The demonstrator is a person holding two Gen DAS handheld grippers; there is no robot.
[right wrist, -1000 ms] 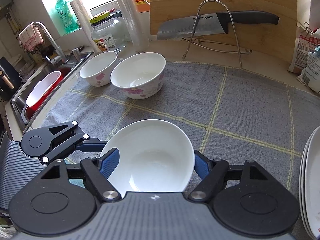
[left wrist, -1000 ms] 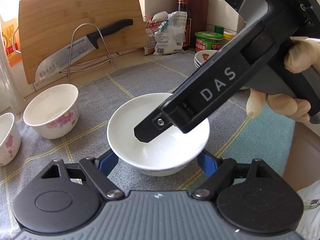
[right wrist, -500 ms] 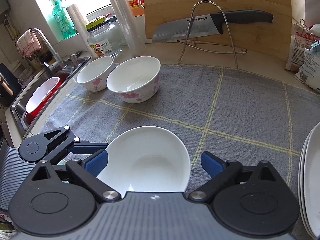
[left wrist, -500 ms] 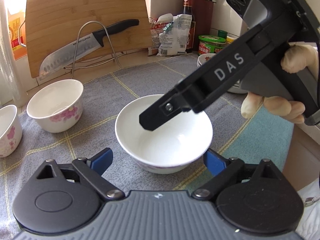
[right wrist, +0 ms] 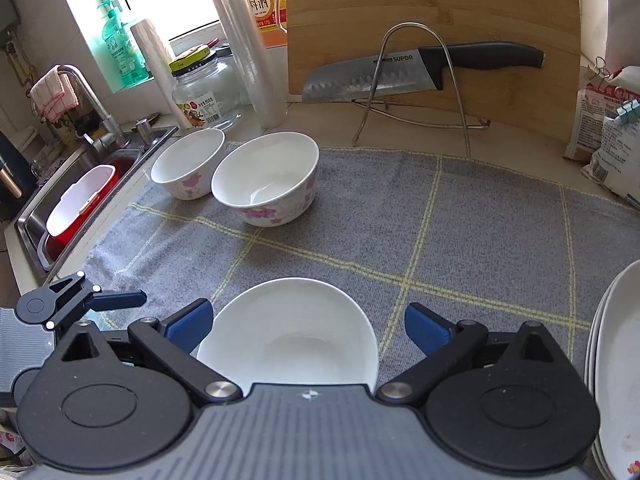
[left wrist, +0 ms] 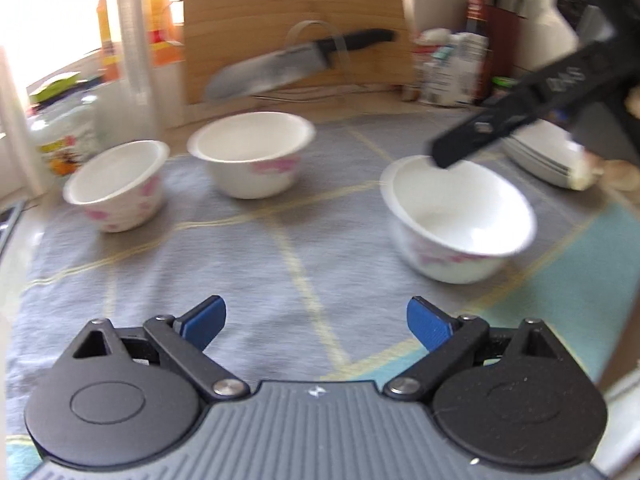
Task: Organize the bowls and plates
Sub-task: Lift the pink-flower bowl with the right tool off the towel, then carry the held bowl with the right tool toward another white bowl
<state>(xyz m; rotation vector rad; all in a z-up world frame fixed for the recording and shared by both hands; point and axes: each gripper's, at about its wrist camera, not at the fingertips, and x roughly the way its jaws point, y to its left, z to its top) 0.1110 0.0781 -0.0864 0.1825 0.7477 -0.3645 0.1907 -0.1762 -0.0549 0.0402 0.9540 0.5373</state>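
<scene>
Three white bowls with pink flowers stand on the grey mat. In the blurred left wrist view the near bowl (left wrist: 456, 224) is at the right, a second bowl (left wrist: 252, 156) in the middle, a third bowl (left wrist: 116, 184) at the left. My left gripper (left wrist: 316, 324) is open and empty, pulled back from the near bowl. My right gripper (right wrist: 308, 330) is open, its blue pads either side of the near bowl (right wrist: 288, 336) without touching. The other two bowls (right wrist: 266, 178) (right wrist: 188, 168) stand beyond. A stack of white plates (right wrist: 612, 360) is at the right.
A knife (right wrist: 400, 72) hangs on a wire stand before a wooden cutting board (right wrist: 432, 8). A sink (right wrist: 80, 200) with a red tub lies left, a glass jar (right wrist: 204, 92) and bottles behind. Food bags (right wrist: 612, 132) stand at the right.
My left gripper has let go of the near bowl, drawn back and swung left. My right gripper has opened and lifted off the bowl, which now rests on the mat.
</scene>
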